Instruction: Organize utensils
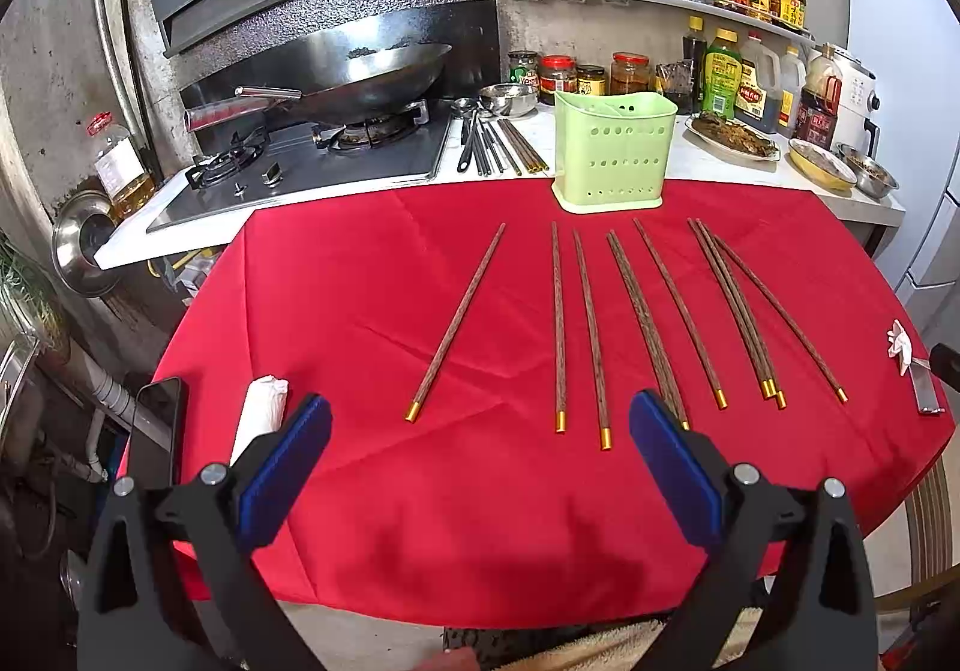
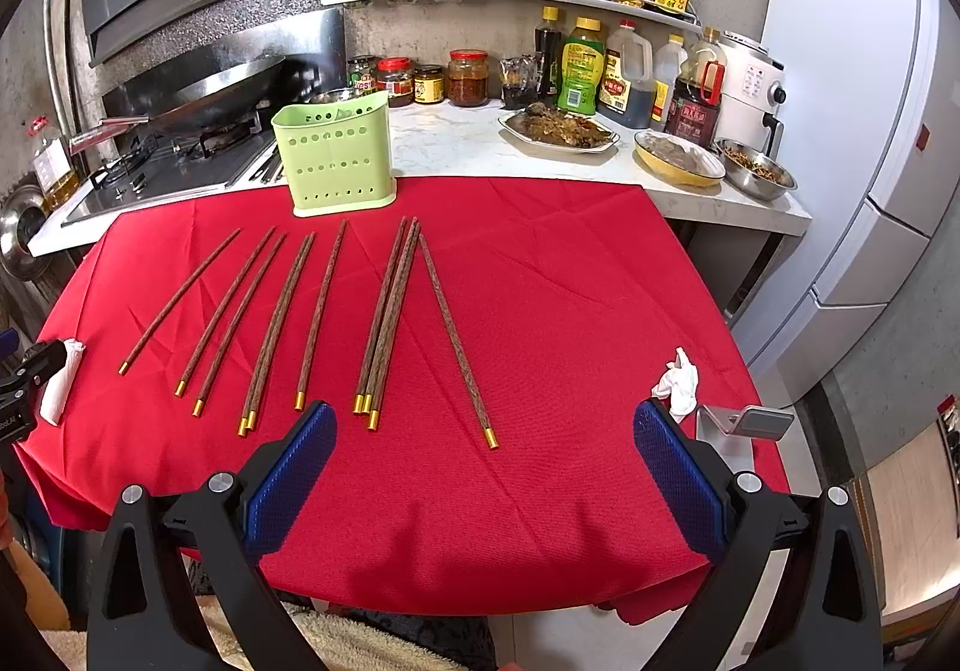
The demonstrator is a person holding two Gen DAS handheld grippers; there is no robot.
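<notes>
Several brown wooden chopsticks (image 1: 591, 332) with gold ends lie side by side on the red tablecloth (image 1: 372, 275), tips pointing away. They also show in the right wrist view (image 2: 384, 323). A pale green perforated utensil holder (image 1: 612, 149) stands upright at the cloth's far edge, and shows in the right wrist view (image 2: 336, 158) too. My left gripper (image 1: 480, 419) is open and empty, above the cloth near the chopsticks' gold ends. My right gripper (image 2: 485, 425) is open and empty, with the rightmost chopstick's (image 2: 456, 338) gold end between its fingers.
A wok (image 1: 360, 71) sits on the stove at the back left. Metal utensils (image 1: 498, 143) lie on the counter behind the holder. Food dishes (image 2: 561, 131), jars and bottles line the counter. A phone (image 1: 157, 425), rolled tissue (image 1: 261, 413), crumpled tissue (image 2: 678, 380) and metal stand (image 2: 744, 422) sit at the cloth's edges.
</notes>
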